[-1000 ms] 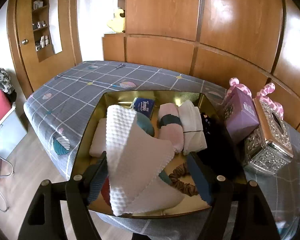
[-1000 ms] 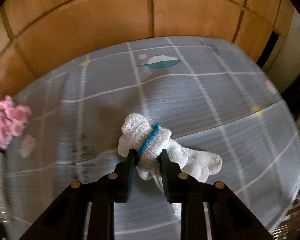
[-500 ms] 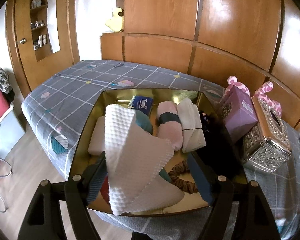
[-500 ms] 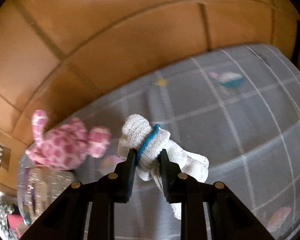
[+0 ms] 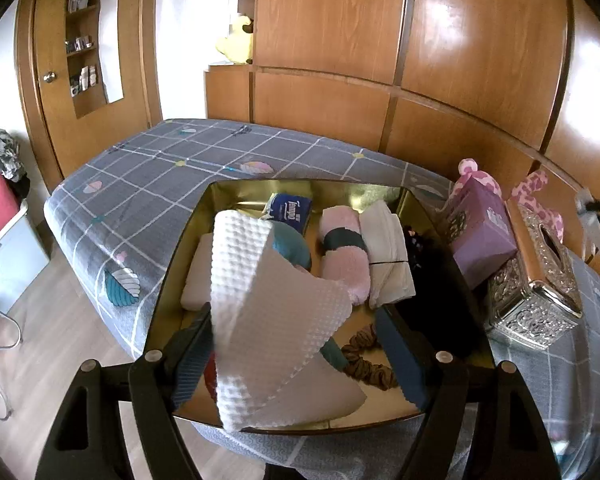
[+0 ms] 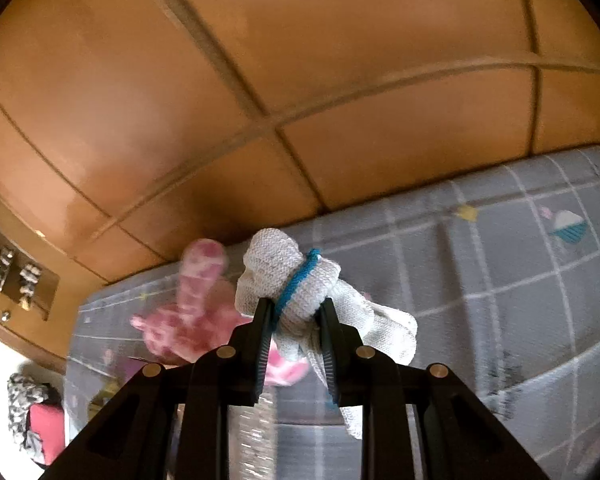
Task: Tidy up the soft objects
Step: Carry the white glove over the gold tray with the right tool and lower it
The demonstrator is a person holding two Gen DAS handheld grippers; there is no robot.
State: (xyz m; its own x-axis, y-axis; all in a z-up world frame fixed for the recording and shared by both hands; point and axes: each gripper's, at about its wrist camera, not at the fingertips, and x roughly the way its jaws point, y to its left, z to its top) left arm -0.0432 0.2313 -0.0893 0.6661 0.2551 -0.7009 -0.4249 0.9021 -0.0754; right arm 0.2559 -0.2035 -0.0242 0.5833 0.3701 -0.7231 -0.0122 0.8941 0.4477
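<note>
My right gripper is clamped on a balled pair of white knitted socks with a teal stripe, carried in the air above the grey checked bedspread, with a pink spotted plush toy blurred beneath it. The loose sock ends hang down past my right finger.

My left gripper stands wide over the shallow gold metal tray. A white waffle-textured cloth drapes between its fingers; it lies against the left one only, so I judge it is not pinched. The tray holds a pink rolled towel with a dark band, a folded white cloth, a blue tissue pack and a brown scrunchie.

What worries me: the socks are squeezed only at one side of the bundle, so a quick swing could let them slip out short of the tray. The dangling ends could snag the silver embossed tissue box or the purple box on the way. The waffle cloth also covers much of the tray, so I may drop the socks on top of it.
</note>
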